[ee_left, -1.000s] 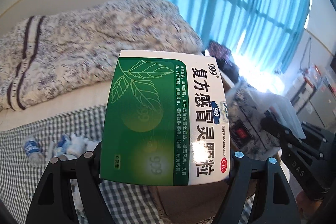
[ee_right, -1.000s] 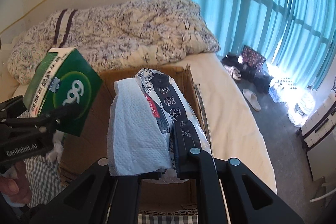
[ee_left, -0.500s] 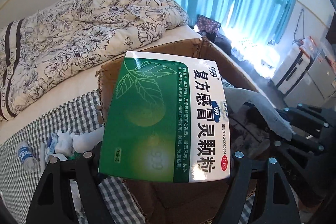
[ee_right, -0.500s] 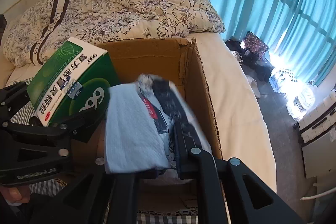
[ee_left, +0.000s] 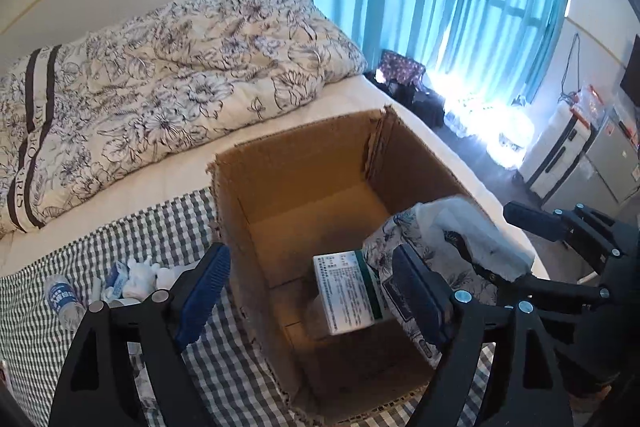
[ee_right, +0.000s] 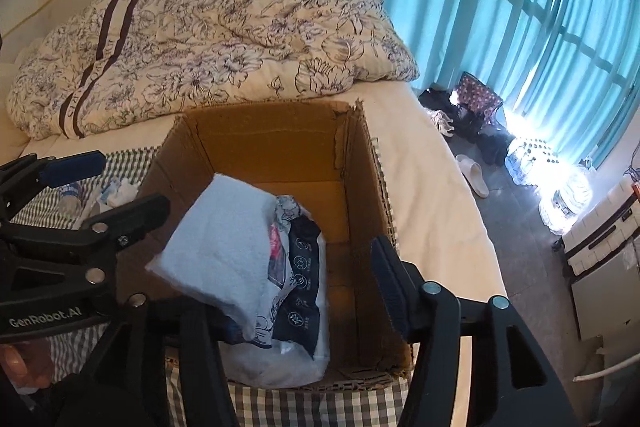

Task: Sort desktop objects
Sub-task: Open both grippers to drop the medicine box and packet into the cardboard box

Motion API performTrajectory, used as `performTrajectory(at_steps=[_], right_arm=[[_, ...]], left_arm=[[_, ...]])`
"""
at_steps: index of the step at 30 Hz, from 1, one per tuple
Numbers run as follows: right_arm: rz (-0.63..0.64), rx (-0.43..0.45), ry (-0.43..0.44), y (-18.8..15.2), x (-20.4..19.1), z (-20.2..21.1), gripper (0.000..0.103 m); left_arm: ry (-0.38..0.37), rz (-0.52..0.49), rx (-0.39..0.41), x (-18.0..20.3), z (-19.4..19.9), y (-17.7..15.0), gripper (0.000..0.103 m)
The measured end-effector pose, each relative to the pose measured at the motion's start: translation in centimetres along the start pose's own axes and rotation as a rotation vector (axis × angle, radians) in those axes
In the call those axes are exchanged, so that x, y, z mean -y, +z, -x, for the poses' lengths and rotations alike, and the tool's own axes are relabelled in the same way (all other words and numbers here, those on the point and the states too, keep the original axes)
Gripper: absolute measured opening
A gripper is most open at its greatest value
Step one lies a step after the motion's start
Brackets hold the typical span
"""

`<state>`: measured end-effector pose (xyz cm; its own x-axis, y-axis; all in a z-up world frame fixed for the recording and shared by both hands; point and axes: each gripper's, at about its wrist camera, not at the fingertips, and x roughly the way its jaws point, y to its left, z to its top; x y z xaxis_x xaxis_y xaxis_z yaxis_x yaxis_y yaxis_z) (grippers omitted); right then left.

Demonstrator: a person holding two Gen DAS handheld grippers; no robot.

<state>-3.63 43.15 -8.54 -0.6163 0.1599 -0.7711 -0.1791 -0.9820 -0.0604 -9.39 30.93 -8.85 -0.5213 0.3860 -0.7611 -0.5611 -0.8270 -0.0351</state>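
Left gripper [ee_left: 308,291]: jaws stand wide apart and empty above the open cardboard box [ee_left: 304,163]. A second ago these jaws were clamped on the green and white medicine carton [ee_left: 348,293]; that carton now lies inside the box, near its floor, tilted with its printed white face up. The release is judged complete, so this item counts as sorted.

Right gripper [ee_right: 288,279]: jaws have also come apart. Half a second earlier they gripped the bundle of pale blue cloth [ee_right: 218,247] and the printed soft packet [ee_right: 298,267]. In the right wrist view the bundle sits at the box's near wall, leaning against the left jaw of that gripper; whether it has fully settled on the floor of the box cannot be told. In the left wrist view the bundle touches the carton's right side.

Remaining work: on the checked bedcover [ee_left: 44,311] left of the box, a small water bottle [ee_left: 62,301] and a cluster of small white items [ee_left: 138,275] lie unsorted. Both grippers are judged free to withdraw and fetch them. Risk noted: the cloth may snag on the right gripper when it lifts away.
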Motion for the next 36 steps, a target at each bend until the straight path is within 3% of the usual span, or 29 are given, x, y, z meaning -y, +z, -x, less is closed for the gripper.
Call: performTrajectory(at_steps=[3, 8, 11, 13, 15, 18, 22, 29, 36], right_arm=[[0.019, -0.032, -0.005, 0.1, -0.5, -0.1, 0.069], [0.017, -0.059, -0.001, -0.1, -0.8, 0.2, 0.071], [0.006, -0.133, 0.027, -0.3, -0.8, -0.6, 0.097], [0.019, -0.226, 0.013, -0.5, -1.1, -2.1, 0.098], [-0.045, -0.237, 0.015, -0.3, -0.5, -2.3, 0.098], [-0.148, -0.227, 0.040, 0.3, 0.7, -1.8, 0.098], [-0.241, -0.150, 0.071, 2.1, 2.0, 0.0, 0.098], [-0.293, -0.073, 0.097, 3.5, 1.7, 1.9, 0.098], [-0.284, 0.027, 0.115, 4.3, -1.1, 4.1, 0.098]], left_arm=[[0.004, 0.010, 0.018, -0.3, 1.2, 0.2, 0.086], [0.016, 0.011, 0.048, -0.7, 3.3, 0.4, 0.088], [0.021, 0.008, 0.059, -0.9, 4.2, 0.3, 0.091], [0.024, 0.012, 0.064, -1.0, 4.7, 0.3, 0.091], [0.023, 0.022, 0.072, -1.3, 5.2, 0.0, 0.091], [0.027, 0.032, 0.078, -1.9, 5.8, -0.3, 0.091], [0.036, 0.050, 0.089, -2.9, 6.7, -0.6, 0.091], [0.057, 0.117, 0.131, -5.9, 8.7, -1.0, 0.091], [0.106, 0.193, 0.167, -10.3, 10.6, -2.2, 0.091]])
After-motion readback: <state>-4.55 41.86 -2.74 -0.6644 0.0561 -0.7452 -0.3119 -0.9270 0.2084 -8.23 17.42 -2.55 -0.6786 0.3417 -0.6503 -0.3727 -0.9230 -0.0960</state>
